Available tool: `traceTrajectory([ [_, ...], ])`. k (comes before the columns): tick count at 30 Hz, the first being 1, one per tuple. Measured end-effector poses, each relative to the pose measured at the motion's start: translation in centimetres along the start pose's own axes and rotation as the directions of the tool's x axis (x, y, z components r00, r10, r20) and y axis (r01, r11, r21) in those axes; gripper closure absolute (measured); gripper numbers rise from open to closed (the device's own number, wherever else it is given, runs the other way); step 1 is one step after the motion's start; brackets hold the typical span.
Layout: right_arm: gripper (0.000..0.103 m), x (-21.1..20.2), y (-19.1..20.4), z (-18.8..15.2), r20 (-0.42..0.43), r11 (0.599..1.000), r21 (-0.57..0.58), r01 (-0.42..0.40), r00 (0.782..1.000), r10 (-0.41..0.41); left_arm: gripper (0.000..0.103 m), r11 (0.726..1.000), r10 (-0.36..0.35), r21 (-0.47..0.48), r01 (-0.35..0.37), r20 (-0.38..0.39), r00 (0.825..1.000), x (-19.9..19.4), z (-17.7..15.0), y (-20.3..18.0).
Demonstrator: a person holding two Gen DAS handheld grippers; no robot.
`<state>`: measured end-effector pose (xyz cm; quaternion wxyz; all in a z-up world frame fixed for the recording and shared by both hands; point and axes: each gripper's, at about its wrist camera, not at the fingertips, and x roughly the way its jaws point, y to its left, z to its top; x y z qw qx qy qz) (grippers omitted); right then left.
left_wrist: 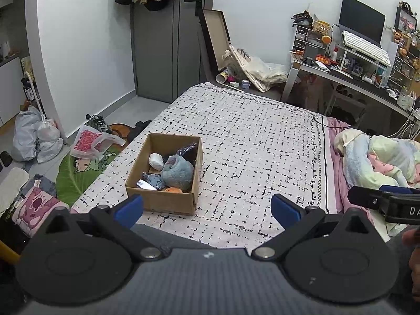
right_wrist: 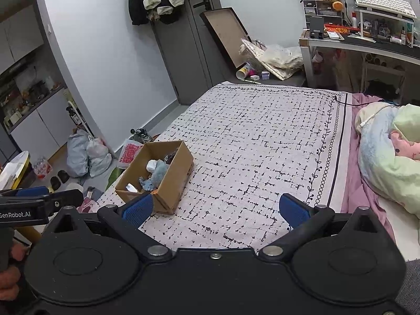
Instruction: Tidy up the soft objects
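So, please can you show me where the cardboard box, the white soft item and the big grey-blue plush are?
cardboard box point(left_wrist: 162, 202), left wrist view, front wall.
white soft item point(left_wrist: 156, 161), left wrist view, its middle.
grey-blue plush point(left_wrist: 178, 173), left wrist view, its body.

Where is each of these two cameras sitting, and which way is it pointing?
Left wrist view: sits on the left gripper, looking forward over the bed at the cardboard box; its own open blue fingers show, with the right gripper at the right edge.
Right wrist view: sits on the right gripper, facing the same way; the left gripper and a hand show at left.
Shared: bed, box, door, desk.
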<state>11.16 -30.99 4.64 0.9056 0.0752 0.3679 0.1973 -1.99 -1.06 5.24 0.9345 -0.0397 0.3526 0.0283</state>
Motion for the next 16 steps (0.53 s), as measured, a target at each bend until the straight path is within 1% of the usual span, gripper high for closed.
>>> traceTrajectory([
  [5,0.000,0.1,-0.3,0.0,-0.001,1.000,0.001,0.001,1.000,-0.001,0.001,1.000,-0.005,0.005,0.005,0.000,1.000,0.3,0.1,-0.3],
  [10,0.000,0.2,-0.5,-0.2,0.004,1.000,-0.003,-0.009,1.000,0.009,0.001,1.000,-0.020,-0.013,0.020,0.008,1.000,0.6,0.0,-0.5],
  [16,0.000,0.8,-1.3,-0.1,-0.007,1.000,0.010,-0.014,1.000,0.015,0.001,1.000,-0.024,-0.006,0.024,-0.001,1.000,1.6,0.0,-0.8],
])
